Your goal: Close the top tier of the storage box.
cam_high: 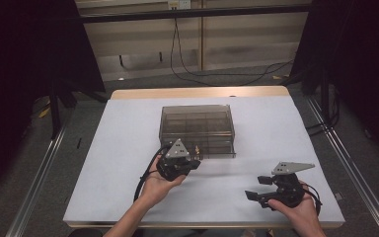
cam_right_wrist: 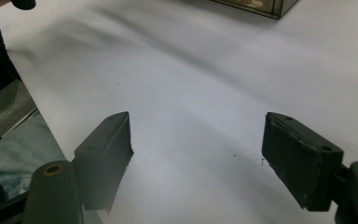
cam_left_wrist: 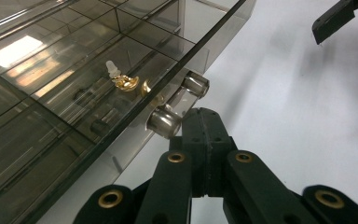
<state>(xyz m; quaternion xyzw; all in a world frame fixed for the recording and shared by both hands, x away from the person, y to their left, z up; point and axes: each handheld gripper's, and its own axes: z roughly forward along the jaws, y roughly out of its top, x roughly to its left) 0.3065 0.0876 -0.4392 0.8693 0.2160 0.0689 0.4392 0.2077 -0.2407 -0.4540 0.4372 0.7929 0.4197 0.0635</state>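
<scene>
Smoked transparent plastic compartment box point(cam_high: 197, 129) blocks table centre; bare white table surface point(cam_high: 286, 128) surrounds it on all sides

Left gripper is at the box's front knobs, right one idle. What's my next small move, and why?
Probably open the left gripper and ease it onto the near knob. Its jaws are shut just beside the knob, not around it. The gold piece sits inside the smoky box, and the right gripper hangs open over the white sheet.

Smoky clear box point(cam_high: 197, 129), gold trinket point(cam_left_wrist: 127, 82), white table point(cam_high: 118, 163).
</scene>
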